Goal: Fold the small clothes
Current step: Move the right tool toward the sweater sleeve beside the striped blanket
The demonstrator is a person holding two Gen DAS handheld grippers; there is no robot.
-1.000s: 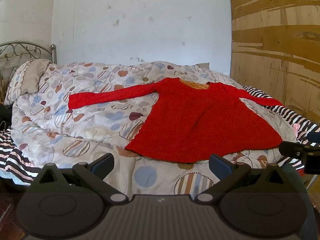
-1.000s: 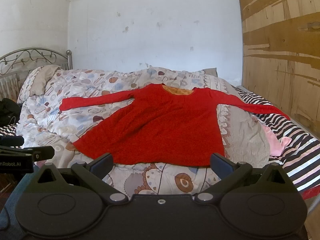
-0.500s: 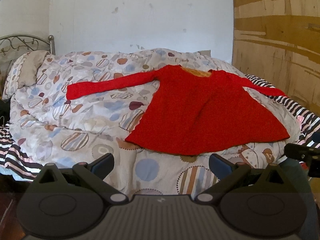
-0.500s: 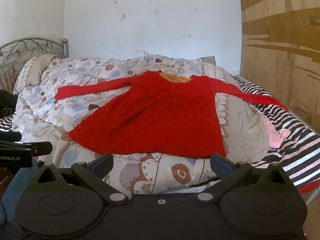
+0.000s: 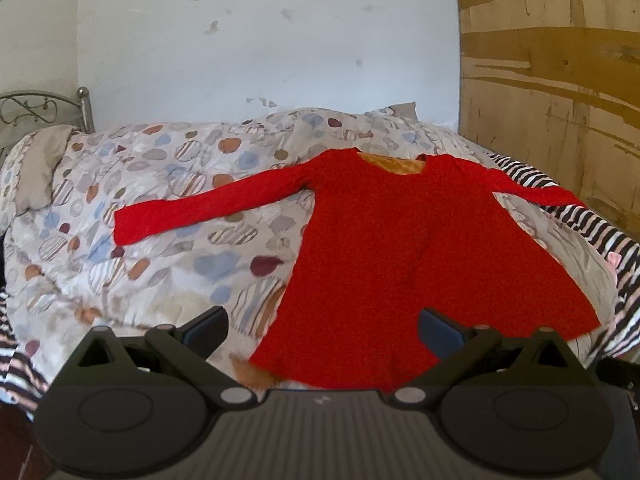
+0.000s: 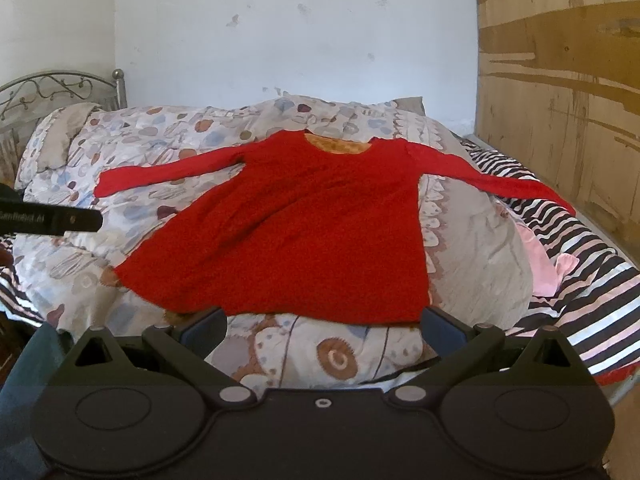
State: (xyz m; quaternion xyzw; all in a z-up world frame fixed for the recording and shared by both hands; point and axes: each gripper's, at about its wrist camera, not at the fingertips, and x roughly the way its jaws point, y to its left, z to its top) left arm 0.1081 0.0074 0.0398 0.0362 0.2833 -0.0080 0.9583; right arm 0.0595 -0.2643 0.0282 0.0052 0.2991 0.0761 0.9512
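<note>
You have brought both grippers in toward the bed since a second ago: the red dress fills far more of each view now, and its hem, which lay well ahead of the fingertips, now sits right at them. In the left wrist view the left gripper has its fingers spread wide, with the hem's left corner lying between them; nothing is pinched. In the right wrist view the right gripper is likewise spread wide, its right fingertip just at the hem's right corner, and it holds nothing. The dress itself has not shifted; it lies flat, front up, on the patterned duvet, neckline toward the white wall, both sleeves stretched out sideways.

Counting: one red dress, with two sleeves, the left one resting on the duvet and the right one reaching across onto the striped sheet. One duvet. One pillow at the metal headboard. One pink garment, crumpled on the striped sheet beside the duvet's edge, well apart from the dress. One wooden panel stands along the right side. The left gripper's side also shows as a black bar at the left edge of the right wrist view.
</note>
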